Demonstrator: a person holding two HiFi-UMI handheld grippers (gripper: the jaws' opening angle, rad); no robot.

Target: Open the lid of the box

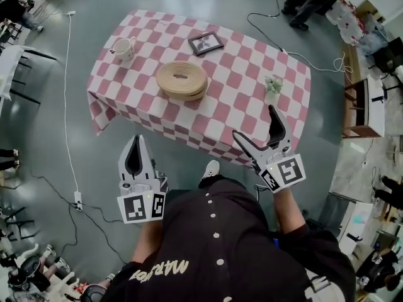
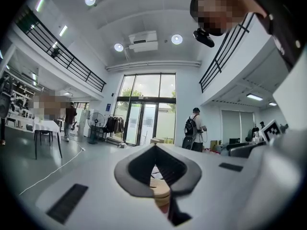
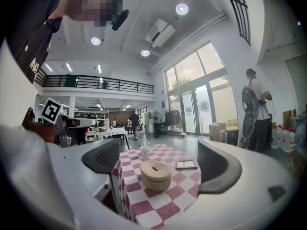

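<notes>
The round pale wooden box (image 1: 182,80), its lid on, sits mid-table on the pink-and-white checked cloth (image 1: 242,102). Both grippers hover off the table's near edge, well short of the box. My left gripper (image 1: 136,138) is shut with nothing in it, low at the left over the floor. In the left gripper view its tips (image 2: 154,146) meet, and a sliver of the box (image 2: 160,188) shows through the gap below. My right gripper (image 1: 253,121) is open above the table's near right edge. In the right gripper view the box (image 3: 156,175) lies ahead between the spread jaws of the right gripper (image 3: 160,163).
On the table are a white cup (image 1: 123,48) at the far left, a framed picture (image 1: 206,43) behind the box and a small plant (image 1: 272,85) at the right. A cable and power strip (image 1: 78,200) lie on the floor at left. A wooden shelf (image 1: 364,109) stands at right.
</notes>
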